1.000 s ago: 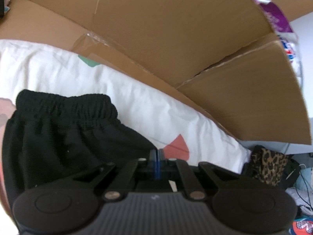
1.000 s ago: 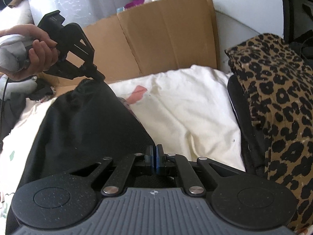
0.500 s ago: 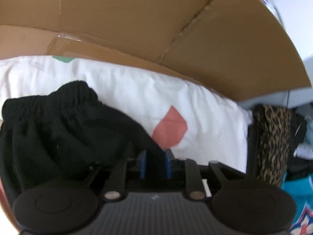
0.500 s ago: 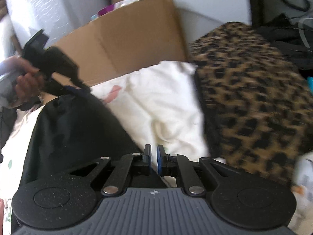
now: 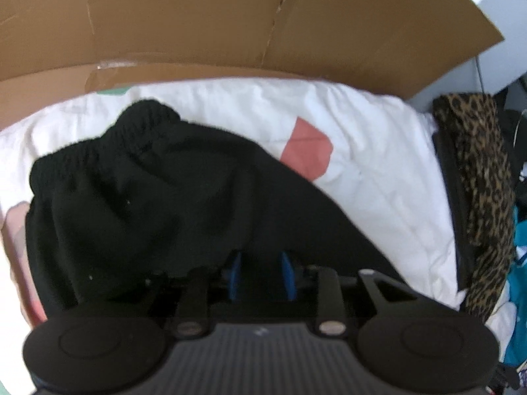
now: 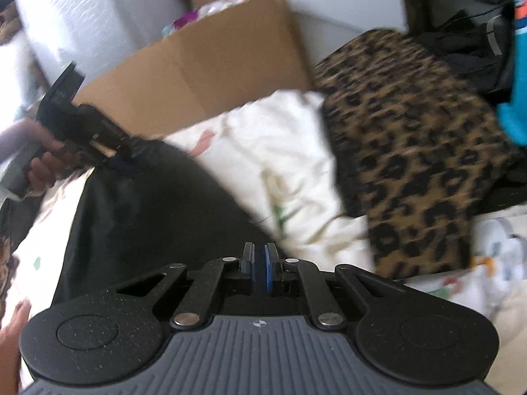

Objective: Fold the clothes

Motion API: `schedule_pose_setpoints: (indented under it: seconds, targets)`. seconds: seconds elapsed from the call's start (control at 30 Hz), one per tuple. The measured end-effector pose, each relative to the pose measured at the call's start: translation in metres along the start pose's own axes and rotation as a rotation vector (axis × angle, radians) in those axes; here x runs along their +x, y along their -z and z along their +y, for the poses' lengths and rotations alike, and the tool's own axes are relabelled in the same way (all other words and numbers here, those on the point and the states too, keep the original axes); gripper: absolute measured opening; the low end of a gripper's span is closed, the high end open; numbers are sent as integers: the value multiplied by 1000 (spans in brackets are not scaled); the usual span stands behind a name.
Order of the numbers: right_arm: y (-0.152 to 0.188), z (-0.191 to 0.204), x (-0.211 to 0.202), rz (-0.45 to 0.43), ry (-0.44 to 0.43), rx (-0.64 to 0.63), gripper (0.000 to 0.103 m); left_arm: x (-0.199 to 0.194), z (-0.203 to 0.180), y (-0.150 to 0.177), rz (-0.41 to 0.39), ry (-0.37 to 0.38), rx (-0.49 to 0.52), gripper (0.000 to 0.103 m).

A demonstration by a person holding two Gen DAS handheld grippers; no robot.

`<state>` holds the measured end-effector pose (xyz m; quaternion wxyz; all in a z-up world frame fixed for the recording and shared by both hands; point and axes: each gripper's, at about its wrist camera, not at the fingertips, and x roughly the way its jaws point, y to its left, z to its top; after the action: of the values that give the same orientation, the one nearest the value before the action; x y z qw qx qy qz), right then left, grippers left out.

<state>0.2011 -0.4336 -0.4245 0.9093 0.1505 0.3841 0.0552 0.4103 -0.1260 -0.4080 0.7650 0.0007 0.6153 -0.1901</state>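
Left gripper (image 5: 258,275): I just let go; it is spread now.
Right gripper (image 6: 260,271): still pinching the black shorts (image 5: 141,194).
Fold: laid down.

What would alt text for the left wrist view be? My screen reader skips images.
Open left gripper over black shorts lying on a white sheet. A cardboard box stands behind, and a leopard-print cloth hangs at right.

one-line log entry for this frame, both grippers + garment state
left gripper: open, over black shorts | right gripper: nearly shut at shorts edge, grip unclear | shorts: on white bedding, waistband far side
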Motion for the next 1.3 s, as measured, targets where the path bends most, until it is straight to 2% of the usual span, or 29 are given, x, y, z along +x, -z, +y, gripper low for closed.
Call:
schedule_pose_setpoints:
  seconds: [0.17,0.4,0.63,0.8,0.93,1.03,1.3]
  targets:
    - [4,11,28,40,9,13,5,15,-5,-1,6,-1,38,28]
    - [-5,9,52,67,67,16,8,32,-7,-18,-36,12,48,28]
    - [-11,-1,63,86,127,54,4,39,-9,-30,-52,25,46,29]
    - [-14,-3,59,100,186,48,4,36,-11,-39,-35,29,59,29]
    - [-11,-7,46,112,202,52,5,22,-5,-38,-19,51,104,29]
    - [-8,-12,30,123,205,62,7,0,6,-34,-27,52,133,35]
    - [6,-16,-8,149,230,75,8,-49,55,-21,-87,-19,202,41]
